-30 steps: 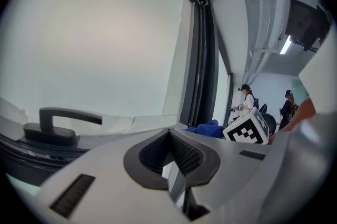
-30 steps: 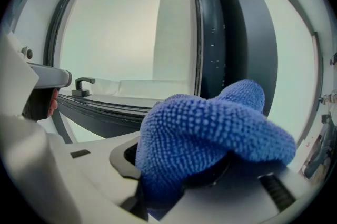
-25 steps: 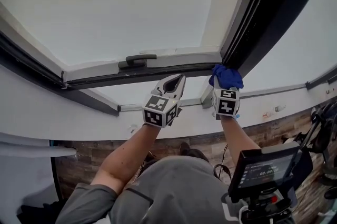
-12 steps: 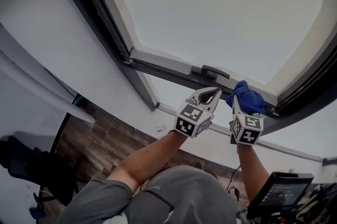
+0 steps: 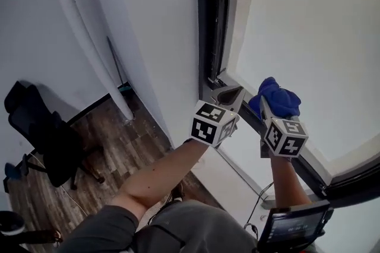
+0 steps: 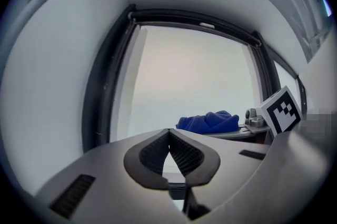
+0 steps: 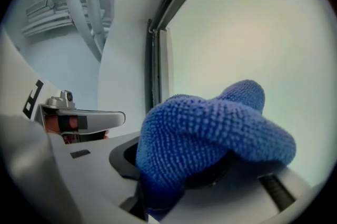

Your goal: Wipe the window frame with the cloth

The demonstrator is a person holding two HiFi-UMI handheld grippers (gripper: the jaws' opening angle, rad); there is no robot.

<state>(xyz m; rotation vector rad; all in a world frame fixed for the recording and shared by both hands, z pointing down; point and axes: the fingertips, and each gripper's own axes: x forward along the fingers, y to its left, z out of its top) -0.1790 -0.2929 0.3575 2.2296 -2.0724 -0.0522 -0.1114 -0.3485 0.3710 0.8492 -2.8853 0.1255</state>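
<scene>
The blue cloth point(image 5: 276, 97) is bunched in my right gripper point(image 5: 266, 110), which is shut on it, and it is held against the window's lower rail near the left corner. In the right gripper view the cloth point(image 7: 210, 131) covers the fingertips. The dark window frame point(image 5: 209, 20) runs up the left side with a white sash point(image 5: 235, 14) beside it. My left gripper point(image 5: 230, 93) hangs just left of the cloth, close to the frame corner. Its jaws are shut and empty, tips touching point(image 6: 169, 132). From the left gripper view the cloth point(image 6: 208, 121) shows against the pale glass.
A white wall point(image 5: 154, 38) lies left of the frame, with a white pole point(image 5: 89, 32) leaning along it. A black chair point(image 5: 44, 139) stands on the wooden floor point(image 5: 119, 145) at lower left. A screen device point(image 5: 294, 225) sits below my right arm.
Both grippers have travelled left along the lower rail, from the right corner past the handle to the left corner. The cloth stays held, and the left gripper stays shut.
</scene>
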